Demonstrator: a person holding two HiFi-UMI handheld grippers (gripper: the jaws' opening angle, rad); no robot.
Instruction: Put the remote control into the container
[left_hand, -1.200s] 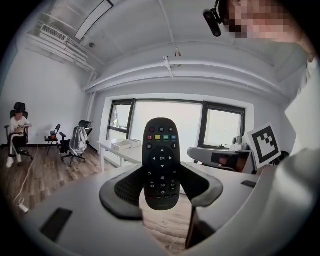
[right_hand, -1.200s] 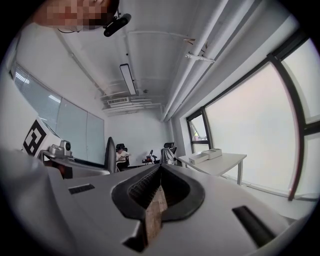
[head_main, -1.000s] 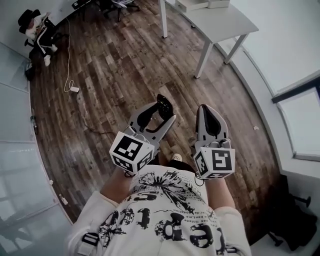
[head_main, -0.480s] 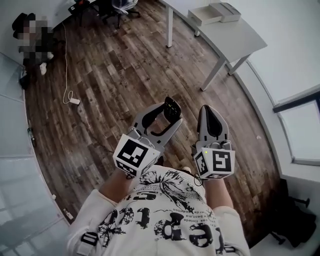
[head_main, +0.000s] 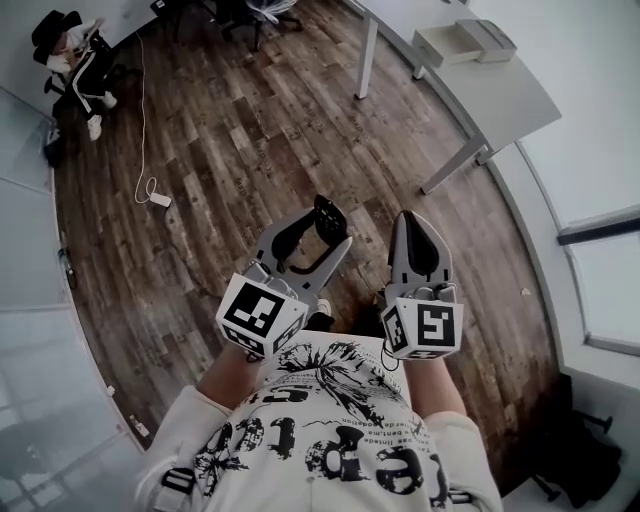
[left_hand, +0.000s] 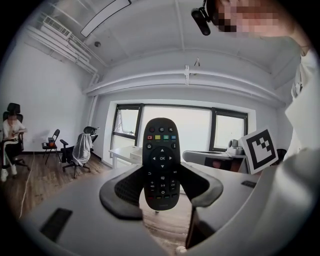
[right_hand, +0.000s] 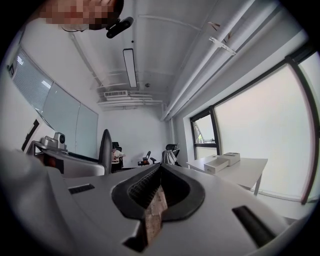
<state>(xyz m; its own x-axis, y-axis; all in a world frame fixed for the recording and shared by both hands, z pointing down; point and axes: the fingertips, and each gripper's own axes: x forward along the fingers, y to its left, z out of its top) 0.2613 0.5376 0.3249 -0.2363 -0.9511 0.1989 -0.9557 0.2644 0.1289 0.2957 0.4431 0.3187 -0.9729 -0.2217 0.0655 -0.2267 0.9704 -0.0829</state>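
Observation:
A black remote control (head_main: 328, 218) with coloured buttons stands upright between the jaws of my left gripper (head_main: 318, 232), which is shut on it. In the left gripper view the remote (left_hand: 161, 162) fills the middle, pinched at its lower half by the left gripper (left_hand: 161, 186). My right gripper (head_main: 417, 228) is held beside it, shut with nothing in it; its jaws meet in the right gripper view (right_hand: 161, 172). An open white box (head_main: 445, 45) and a second white box (head_main: 487, 38) lie on a white table (head_main: 505, 95) at the far right, well apart from both grippers.
Wooden floor lies below. Office chairs (head_main: 255, 12) stand at the back, and a person sits at the far left (head_main: 70, 55). A cable with a power strip (head_main: 158, 197) lies on the floor. A glass wall runs along the left and windows along the right.
The table with the white boxes has slid further down into view at the top right. Both grippers keep their pose, the left still holding the remote.

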